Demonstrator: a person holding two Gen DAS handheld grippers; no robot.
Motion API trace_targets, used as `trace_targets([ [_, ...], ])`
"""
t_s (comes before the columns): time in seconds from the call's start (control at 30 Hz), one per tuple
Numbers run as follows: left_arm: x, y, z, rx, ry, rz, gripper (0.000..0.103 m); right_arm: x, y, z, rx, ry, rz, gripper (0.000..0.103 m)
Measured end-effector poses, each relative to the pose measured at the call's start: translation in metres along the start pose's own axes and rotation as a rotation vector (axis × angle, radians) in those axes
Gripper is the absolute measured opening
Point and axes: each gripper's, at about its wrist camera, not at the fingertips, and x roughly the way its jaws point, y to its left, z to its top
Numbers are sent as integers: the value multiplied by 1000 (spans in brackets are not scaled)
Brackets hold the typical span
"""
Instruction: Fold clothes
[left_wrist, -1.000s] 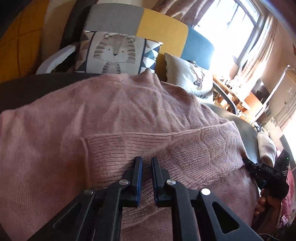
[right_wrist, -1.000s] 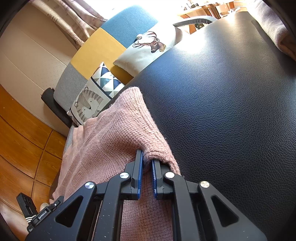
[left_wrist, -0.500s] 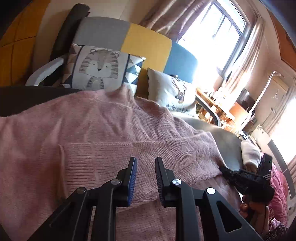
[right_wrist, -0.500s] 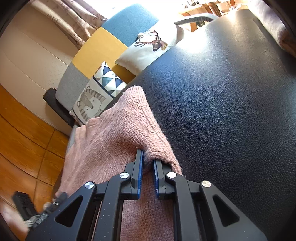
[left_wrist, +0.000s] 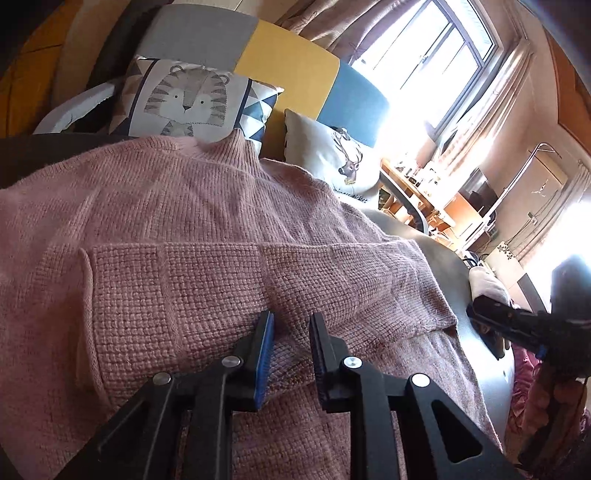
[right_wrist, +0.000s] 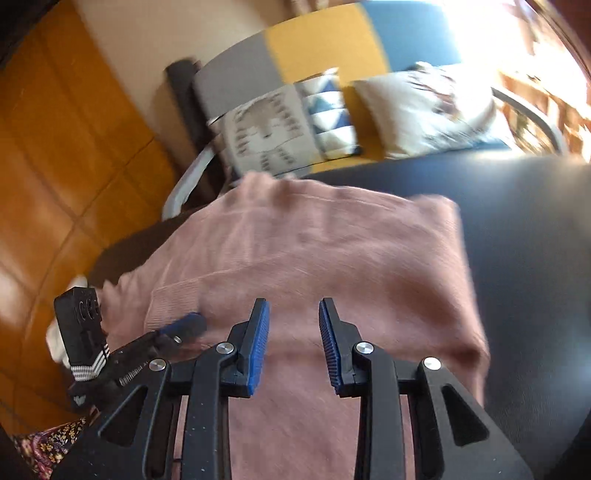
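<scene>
1. Pink knitted sweater (left_wrist: 207, 221): lies spread on the black leather tabletop (right_wrist: 535, 236), one sleeve (left_wrist: 258, 284) folded across its body.
2. My left gripper (left_wrist: 291, 325): fingers slightly spread just above the folded sleeve, pinching nothing.
3. My right gripper (right_wrist: 293, 314): fingers opening, apart over the sweater, nothing between them.
4. Tiger cushion (left_wrist: 184, 99): beyond the collar, on the sofa (left_wrist: 291, 62).
</scene>
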Motion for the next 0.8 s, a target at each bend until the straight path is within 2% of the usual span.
trace_targets([
  [0.13, 0, 0, -1, 7, -2, 7, 19, 57, 46, 28, -140, 120, -38, 31],
  [0.2, 0, 0, -2, 8, -3, 6, 19, 82, 60, 36, -181, 179, -53, 25],
  [0.23, 0, 0, -2, 8, -4, 6, 19, 92, 62, 35, -191, 212, -59, 19],
  [0.3, 0, 2, -2, 4, -5, 1, 19, 104, 61, 26, -208, 254, -80, 17],
  [0.37, 0, 5, -2, -8, -8, -13, 19, 106, 55, 12, -205, 280, -64, 11],
  [0.6, 1, 7, -2, -15, -12, -24, 19, 87, 41, -16, -155, 193, 12, 9],
  [0.8, 2, 7, -2, -17, -14, -28, 19, 86, 49, 10, -128, 199, 44, 12],
])
